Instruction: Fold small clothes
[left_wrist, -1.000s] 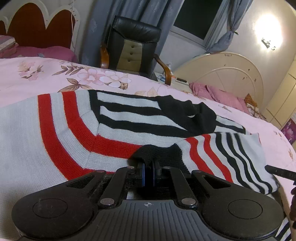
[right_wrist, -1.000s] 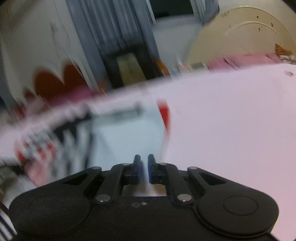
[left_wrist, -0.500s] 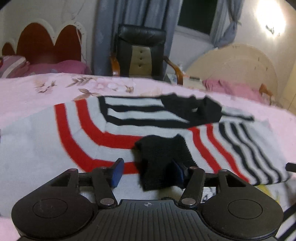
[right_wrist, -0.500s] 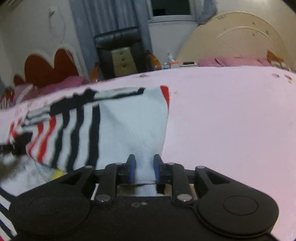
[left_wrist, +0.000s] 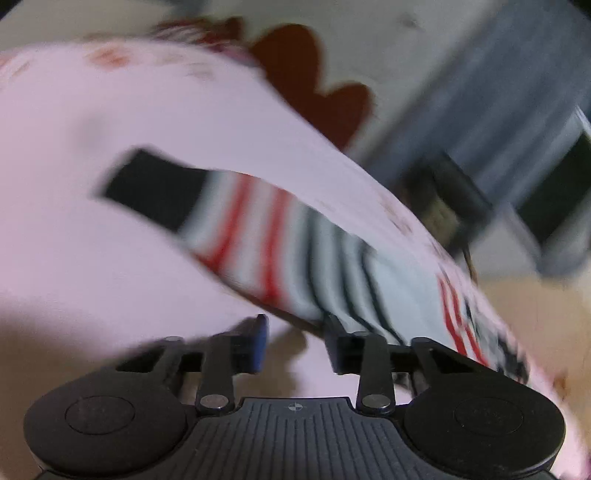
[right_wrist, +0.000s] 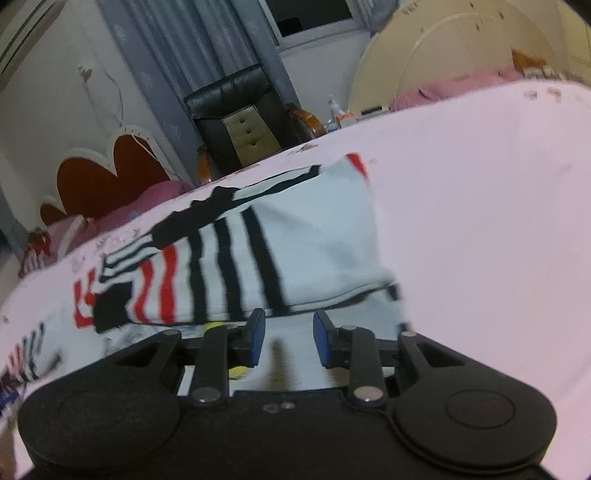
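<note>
A small striped sweater (right_wrist: 295, 243), pale grey with black and red stripes, lies folded on the pink bed sheet (right_wrist: 480, 206). One sleeve with a black cuff (right_wrist: 110, 308) lies across its front. My right gripper (right_wrist: 289, 338) is open and empty just in front of the sweater's near edge. In the blurred, tilted left wrist view the sleeve (left_wrist: 280, 247) with its black cuff (left_wrist: 155, 188) stretches across the sheet (left_wrist: 92, 266). My left gripper (left_wrist: 295, 341) is open and empty beside the sleeve.
A black leather chair (right_wrist: 240, 118) stands behind the bed by grey curtains (right_wrist: 192, 55). A red scalloped headboard (right_wrist: 107, 177) and pink pillows (right_wrist: 74, 232) are at the left. A cream round board (right_wrist: 461, 48) leans at the right. Another printed garment (right_wrist: 33, 354) lies at the front left.
Both grippers have opened and let go of the sweater. The left gripper released the black cuff and swung away to the side, blurring its view. The right gripper pulled back.
</note>
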